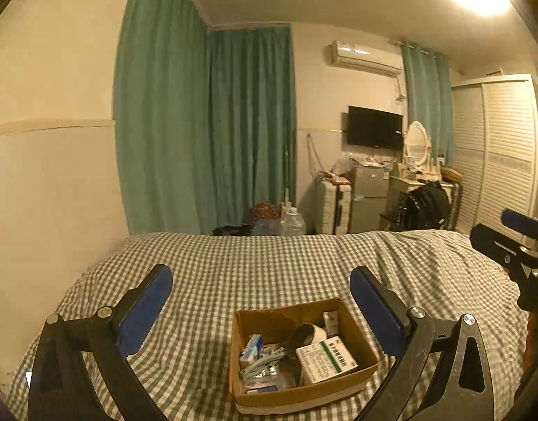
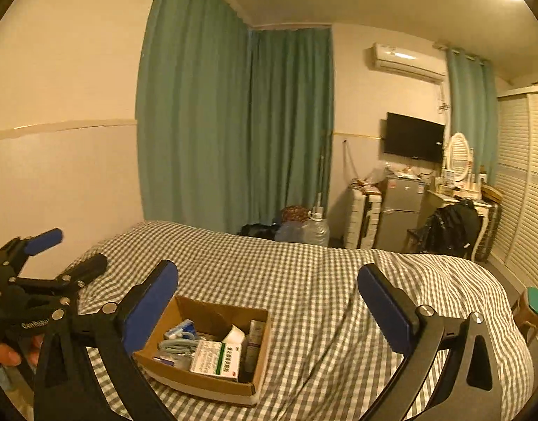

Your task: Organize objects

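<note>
An open cardboard box (image 1: 353, 329) (image 2: 199, 310) sits on the checked bed cover near the bed's front edge. Inside lie a white and green medicine carton (image 1: 327, 358) (image 2: 218, 356), a black and white roll (image 1: 306, 335), blister packs and small blue and white packets (image 1: 260, 372). My left gripper (image 1: 262, 289) hovers above and behind the box, open and holding nothing. My right gripper (image 2: 269, 284) hangs open and empty to the right of the box. Each gripper shows at the edge of the other's view, the right gripper (image 1: 507, 231) and the left gripper (image 2: 65, 251).
The bed (image 1: 269, 259) with grey checked cover fills the foreground. Green curtains (image 1: 206, 133) hang behind it. Far right stand a suitcase, a small fridge (image 1: 369, 196), a dresser with mirror and a louvred wardrobe (image 1: 497, 151). A hand (image 2: 6, 352) holds the left gripper.
</note>
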`<action>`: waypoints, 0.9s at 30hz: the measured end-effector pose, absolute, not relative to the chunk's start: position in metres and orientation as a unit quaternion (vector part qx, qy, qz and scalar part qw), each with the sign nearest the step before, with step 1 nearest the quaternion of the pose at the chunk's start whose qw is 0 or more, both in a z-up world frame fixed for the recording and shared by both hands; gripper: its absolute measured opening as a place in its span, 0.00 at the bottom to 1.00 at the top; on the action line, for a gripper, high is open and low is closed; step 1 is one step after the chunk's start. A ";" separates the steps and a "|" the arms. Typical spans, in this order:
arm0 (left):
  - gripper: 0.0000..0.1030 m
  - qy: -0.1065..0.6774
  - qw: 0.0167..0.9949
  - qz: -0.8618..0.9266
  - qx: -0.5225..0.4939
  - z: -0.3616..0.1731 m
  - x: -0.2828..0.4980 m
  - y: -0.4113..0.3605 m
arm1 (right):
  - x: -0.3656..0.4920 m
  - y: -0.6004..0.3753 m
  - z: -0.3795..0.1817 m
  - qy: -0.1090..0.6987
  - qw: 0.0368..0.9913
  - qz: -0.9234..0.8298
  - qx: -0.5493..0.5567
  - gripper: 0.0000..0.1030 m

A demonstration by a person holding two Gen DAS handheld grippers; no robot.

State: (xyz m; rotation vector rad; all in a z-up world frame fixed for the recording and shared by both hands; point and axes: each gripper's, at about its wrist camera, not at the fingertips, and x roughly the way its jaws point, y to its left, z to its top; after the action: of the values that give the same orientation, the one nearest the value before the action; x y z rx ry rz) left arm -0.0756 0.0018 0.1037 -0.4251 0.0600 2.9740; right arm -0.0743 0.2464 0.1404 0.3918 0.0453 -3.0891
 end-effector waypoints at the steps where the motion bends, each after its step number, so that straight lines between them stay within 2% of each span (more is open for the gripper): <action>1: 1.00 0.020 0.065 0.988 -0.135 0.100 -0.073 0.001 | -0.072 0.248 0.133 0.006 0.007 -0.993 0.118 1.00; 5: 1.00 0.021 0.064 0.991 -0.119 0.079 -0.065 0.001 | -0.082 0.253 0.100 -0.030 0.015 -0.992 0.119 1.00; 13: 1.00 0.049 0.059 0.982 -0.174 0.025 -0.078 0.013 | -0.104 0.254 0.040 -0.034 0.018 -0.980 0.196 1.00; 27: 1.00 0.034 0.041 0.977 -0.207 0.014 -0.082 0.007 | -0.101 0.254 0.026 -0.017 0.000 -0.978 0.207 1.00</action>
State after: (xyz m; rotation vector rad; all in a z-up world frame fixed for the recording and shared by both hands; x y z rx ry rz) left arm -0.0817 0.0068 0.0139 -0.6344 0.1040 2.9920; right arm -0.1006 0.2539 0.0257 0.6503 -0.0523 -3.0730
